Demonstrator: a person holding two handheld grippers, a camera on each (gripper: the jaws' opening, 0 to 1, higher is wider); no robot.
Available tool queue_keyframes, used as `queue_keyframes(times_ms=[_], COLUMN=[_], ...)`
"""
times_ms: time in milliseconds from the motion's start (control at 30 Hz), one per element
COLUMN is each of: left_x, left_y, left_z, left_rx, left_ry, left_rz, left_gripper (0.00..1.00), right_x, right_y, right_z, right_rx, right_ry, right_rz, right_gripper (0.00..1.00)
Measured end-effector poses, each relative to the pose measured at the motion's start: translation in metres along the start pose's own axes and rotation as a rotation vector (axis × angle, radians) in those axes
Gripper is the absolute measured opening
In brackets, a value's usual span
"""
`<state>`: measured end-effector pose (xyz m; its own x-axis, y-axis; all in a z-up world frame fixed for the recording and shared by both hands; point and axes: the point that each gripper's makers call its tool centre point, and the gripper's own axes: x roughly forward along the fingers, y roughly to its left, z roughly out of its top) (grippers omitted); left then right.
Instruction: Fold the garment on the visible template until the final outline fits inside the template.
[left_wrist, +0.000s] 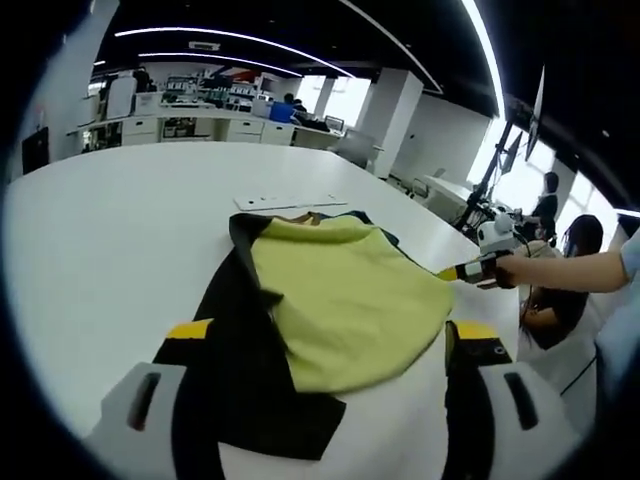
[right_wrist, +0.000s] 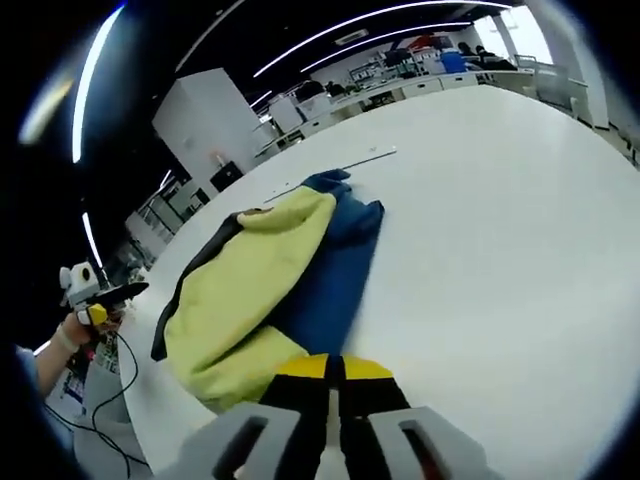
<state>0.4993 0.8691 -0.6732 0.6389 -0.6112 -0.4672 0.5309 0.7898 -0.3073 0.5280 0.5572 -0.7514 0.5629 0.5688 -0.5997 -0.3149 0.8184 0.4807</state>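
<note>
Left gripper view: garment (left_wrist: 340, 300) near edge hidden behind left gripper (left_wrist: 330, 345).

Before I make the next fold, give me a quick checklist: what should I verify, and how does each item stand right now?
1. Left gripper open: ok, its fingers stand wide apart over the garment.
2. Right gripper shut: ok, fingers together.
3. Right gripper actually holding cloth: cannot tell; it meets the garment's edge.
4. Garment folded flat: not ok, yellow layer rumpled over black and blue.
5. Outline inside template: cannot tell; no outline made out, a white strip lies beyond the garment.
</note>
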Motion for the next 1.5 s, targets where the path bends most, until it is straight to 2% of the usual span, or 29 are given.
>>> queue_keyframes(times_ms=[200,300,533,900,1233,1500], left_x=[0.001,0.003,0.006,0.008,0.010,0.012], left_y=[-0.007,-0.009,-0.015,-0.015,-0.011,-0.011], left_z=[-0.001,0.000,0.004,-0.002,-0.011,-0.016], left_rx=[-0.001,-0.004,0.001,-0.006,-0.021,-0.031], left_ry=[0.002,0.003,-0.002,0.010,0.022,0.031], left_rz=[-0.006,-0.011,-0.020,-0.019,-0.012,-0.011], left_gripper=[0.90,0.90,0.90,0.89,0.88,0.88], right_x=[-0.020,-0.031,-0.055,-0.085,-0.106,-0.114], right_y=[-0.016,-0.028,-0.056,-0.101,-0.139,-0.165], right_z=[0.017,0.020,0.025,0.033,0.042,0.050], right_rx=[0.026,0.028,0.012,-0.021,-0.024,-0.014], right_ry=[-0.054,-0.059,-0.052,-0.019,-0.012,-0.011], right_rz=[-0.022,-0.041,-0.100,-0.195,-0.272,-0.331], right_gripper=[0.00,0.00,0.00,0.00,0.00,0.00])
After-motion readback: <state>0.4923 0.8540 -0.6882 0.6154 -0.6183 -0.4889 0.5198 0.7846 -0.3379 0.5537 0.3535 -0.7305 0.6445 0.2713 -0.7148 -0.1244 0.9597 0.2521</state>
